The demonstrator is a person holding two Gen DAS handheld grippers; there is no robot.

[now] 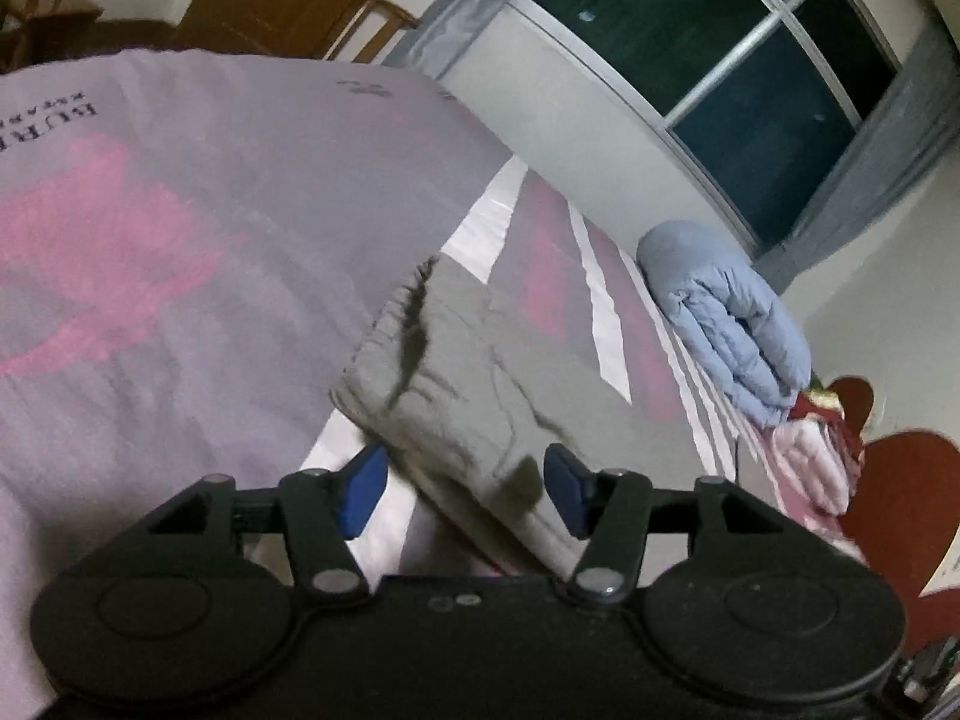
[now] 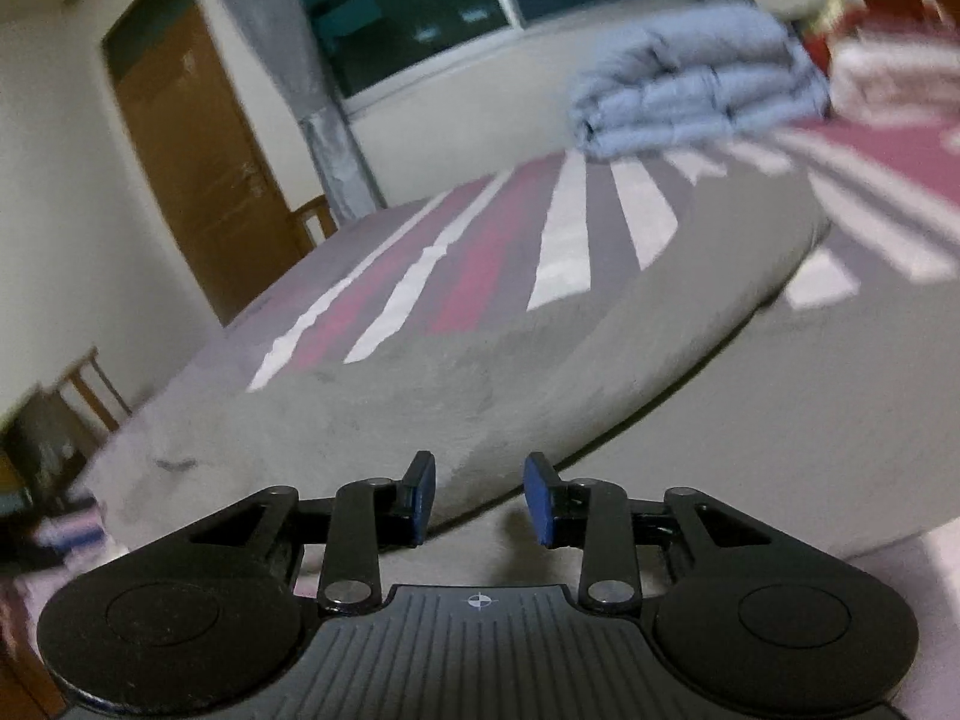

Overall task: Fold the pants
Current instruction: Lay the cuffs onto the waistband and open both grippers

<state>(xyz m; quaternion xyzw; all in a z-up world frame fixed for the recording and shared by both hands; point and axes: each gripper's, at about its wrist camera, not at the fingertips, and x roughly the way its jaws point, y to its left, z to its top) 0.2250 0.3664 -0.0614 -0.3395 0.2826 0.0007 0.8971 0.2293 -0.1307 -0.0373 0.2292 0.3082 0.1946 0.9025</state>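
Observation:
Grey pants [image 1: 480, 384] lie folded into a flat block on the striped bed cover [image 1: 180, 240]. My left gripper [image 1: 465, 492] is open and empty, just above the near edge of the pants. In the right wrist view the grey pants [image 2: 510, 372] fill the middle, with a rounded fold edge running to the right. My right gripper [image 2: 480, 498] is open and empty, with its blue pads [image 2: 423, 498] close over the near edge of the cloth.
A folded light blue quilt [image 1: 726, 324] lies at the far side of the bed, also in the right wrist view [image 2: 690, 84]. Pink and red bedding [image 1: 822, 450] lies beside it. A window, curtain and wooden door [image 2: 192, 138] stand behind the bed.

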